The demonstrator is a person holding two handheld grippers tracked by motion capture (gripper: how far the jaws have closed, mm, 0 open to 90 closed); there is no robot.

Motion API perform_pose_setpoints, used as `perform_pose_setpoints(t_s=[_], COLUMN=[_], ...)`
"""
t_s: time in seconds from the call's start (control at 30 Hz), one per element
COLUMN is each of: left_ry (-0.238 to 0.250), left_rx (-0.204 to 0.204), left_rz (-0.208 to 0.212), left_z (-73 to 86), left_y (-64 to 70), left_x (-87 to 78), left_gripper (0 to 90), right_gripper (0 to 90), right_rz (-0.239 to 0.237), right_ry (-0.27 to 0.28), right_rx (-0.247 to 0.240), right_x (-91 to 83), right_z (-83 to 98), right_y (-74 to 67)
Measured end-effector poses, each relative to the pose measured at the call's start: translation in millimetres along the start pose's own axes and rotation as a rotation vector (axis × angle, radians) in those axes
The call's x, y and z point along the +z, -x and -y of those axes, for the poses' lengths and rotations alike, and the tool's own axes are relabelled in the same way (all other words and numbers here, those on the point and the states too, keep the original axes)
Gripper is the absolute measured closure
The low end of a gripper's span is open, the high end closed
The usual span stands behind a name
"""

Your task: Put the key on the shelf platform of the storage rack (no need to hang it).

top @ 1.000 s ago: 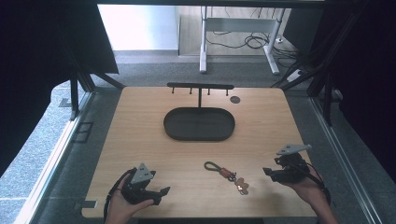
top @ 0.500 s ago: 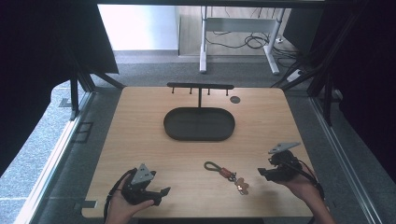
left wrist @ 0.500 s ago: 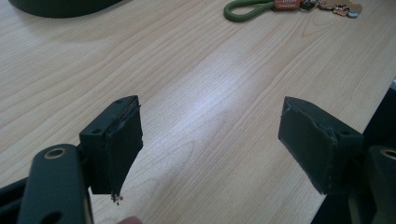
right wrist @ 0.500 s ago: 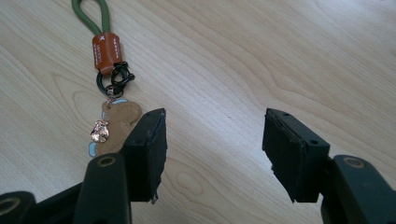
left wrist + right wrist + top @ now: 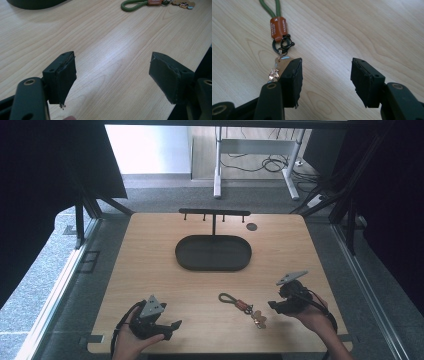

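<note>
A: Two are counted. The right hand-held gripper [image 5: 325, 82] is seen just beside one keyring [image 5: 279, 27], jaws just closing, nothing pinched between them.

B: The left hand-held gripper [image 5: 112, 75] is held spread. One oval tray [image 5: 213, 253] and one rack [image 5: 214, 213] are noted across the tabletop [image 5: 150, 270].

My right gripper [image 5: 274, 306] sits low, jaws part-open and just been closing, nothing between them. My left gripper [image 5: 172, 327] rests wide open, jaws empty.
</note>
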State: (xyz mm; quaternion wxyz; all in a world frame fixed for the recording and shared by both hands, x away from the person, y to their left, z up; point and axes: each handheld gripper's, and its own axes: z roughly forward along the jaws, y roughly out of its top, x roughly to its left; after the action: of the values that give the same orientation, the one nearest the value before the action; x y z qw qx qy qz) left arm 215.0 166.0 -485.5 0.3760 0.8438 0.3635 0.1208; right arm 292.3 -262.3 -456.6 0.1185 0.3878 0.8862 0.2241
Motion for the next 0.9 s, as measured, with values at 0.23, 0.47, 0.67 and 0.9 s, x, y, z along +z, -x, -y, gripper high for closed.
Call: perform_pose_setpoints(t_s=[0.23,0.47,0.67,0.9], left_ry=[-0.007,-0.001,0.007,0.008], left_rx=[0.000,0.001,0.005,0.006], left_rz=[0.002,-0.004,-0.005,-0.006], left_z=[0.3,0.1,-1.2,-1.3], left_y=[0.0,-0.1,0.9,0.6], left_x=[1.8,-1.2,-4.2,-5.9], left_gripper=[22.3,22.4,22.3,22.3], right_gripper=[44.8,46.2,46.3,46.6], right_rz=[-0.016,-0.029,-0.036,-0.044], right_ry=[-0.016,-0.028,-0.037,-0.051], right_rx=[-0.026,-0.051,-0.073,-0.101], right_x=[5.7,8.7,12.2,18.1], right_z=[-3.4,-10.5,-17.4,-28.1], right_y=[-6.4,-14.3,-21.7,-30.0])
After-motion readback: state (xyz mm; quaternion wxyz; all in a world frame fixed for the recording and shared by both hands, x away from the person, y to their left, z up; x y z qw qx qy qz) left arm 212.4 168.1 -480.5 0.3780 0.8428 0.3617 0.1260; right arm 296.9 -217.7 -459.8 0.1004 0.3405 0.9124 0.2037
